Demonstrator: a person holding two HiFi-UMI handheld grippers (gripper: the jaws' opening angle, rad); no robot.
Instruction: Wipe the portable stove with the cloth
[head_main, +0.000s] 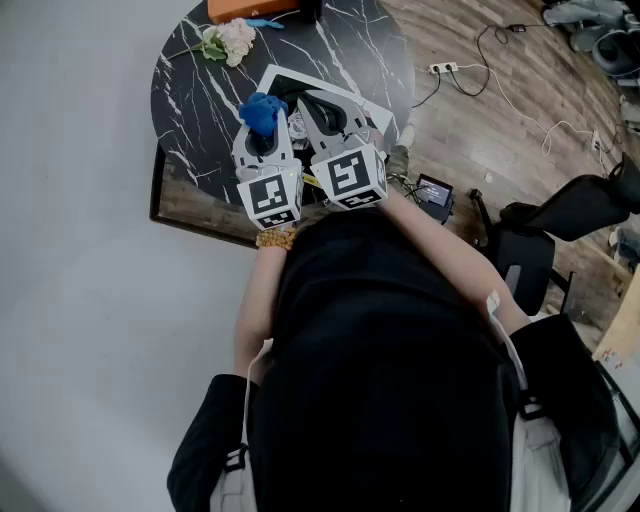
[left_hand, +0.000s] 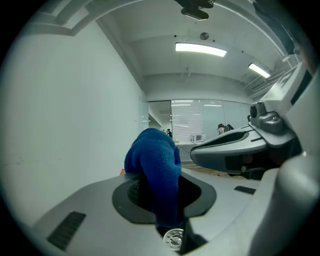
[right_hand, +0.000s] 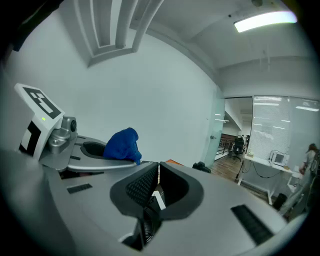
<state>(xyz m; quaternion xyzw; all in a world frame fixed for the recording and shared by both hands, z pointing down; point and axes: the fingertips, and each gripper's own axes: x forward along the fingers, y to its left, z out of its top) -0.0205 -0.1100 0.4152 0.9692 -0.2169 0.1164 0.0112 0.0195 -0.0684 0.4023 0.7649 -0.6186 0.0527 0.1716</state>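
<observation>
L gripper (left_hand: 162, 200) clamped on blue cloth (left_hand: 155, 160); wad bulges past tips, prob. as wiping pad. R gripper (right_hand: 155, 187) jaws together, 0 held, idle at L's 3 o'clock. Portable stove (head_main: 290, 88) on table (head_main: 190, 110), below cloth at 12 o'clock; contact unclear.

The person wears a black top (head_main: 385, 340) and a beaded bracelet (head_main: 275, 239). The left claw (head_main: 263, 125) and right claw (head_main: 318, 112) are pale grey, each with a black-and-white marker cube (head_main: 272, 197).
</observation>
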